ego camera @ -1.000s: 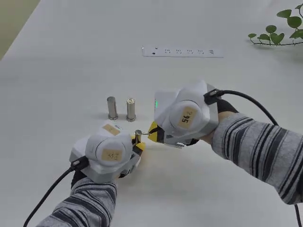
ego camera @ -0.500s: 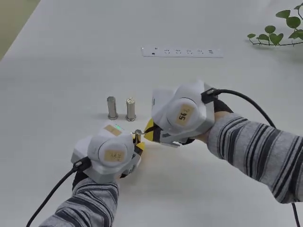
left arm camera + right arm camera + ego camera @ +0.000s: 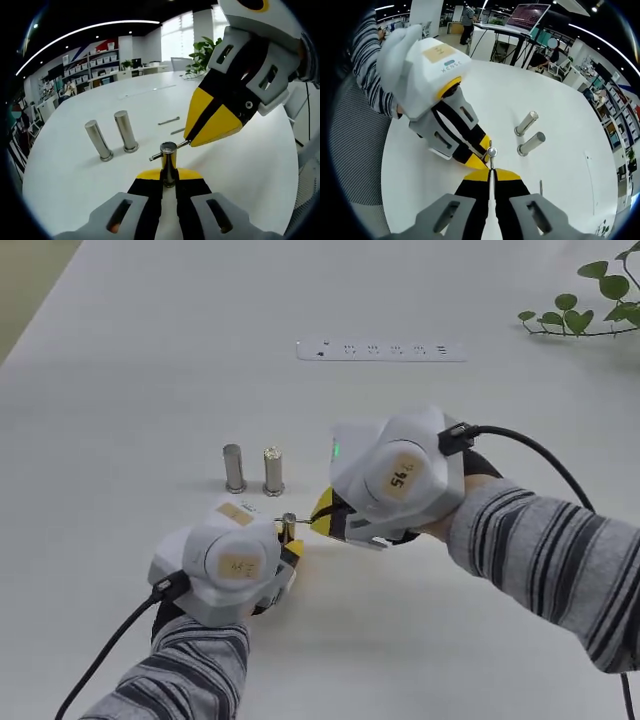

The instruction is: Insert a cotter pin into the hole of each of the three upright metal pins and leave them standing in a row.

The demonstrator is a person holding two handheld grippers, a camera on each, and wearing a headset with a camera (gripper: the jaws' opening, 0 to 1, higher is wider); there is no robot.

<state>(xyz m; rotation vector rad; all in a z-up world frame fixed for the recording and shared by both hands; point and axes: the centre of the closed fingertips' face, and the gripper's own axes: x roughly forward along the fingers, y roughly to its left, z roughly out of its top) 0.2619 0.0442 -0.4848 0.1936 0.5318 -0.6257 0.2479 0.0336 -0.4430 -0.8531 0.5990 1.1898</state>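
Note:
Two bare metal pins (image 3: 234,468) (image 3: 273,470) stand upright side by side on the white table. A third metal pin (image 3: 168,159) stands in front of them, with my left gripper (image 3: 168,176) shut on its lower shaft. A thin cotter pin (image 3: 165,152) pokes through the hole near this pin's top. My right gripper (image 3: 491,172) is shut on the cotter pin's other end, its yellow fingertips (image 3: 212,120) almost touching the pin. In the head view the left gripper (image 3: 288,545) and the right gripper (image 3: 322,515) meet tip to tip at the held pin (image 3: 288,527).
Two loose cotter pins (image 3: 169,120) (image 3: 177,131) lie on the table behind the held pin. A white power strip (image 3: 380,350) lies at the far side. A leafy plant (image 3: 590,310) sits at the far right. Cables trail from both grippers.
The right gripper shifted slightly left and then back right, still holding the cotter pin at the held pin's hole. The left gripper and the two standing pins stayed put.

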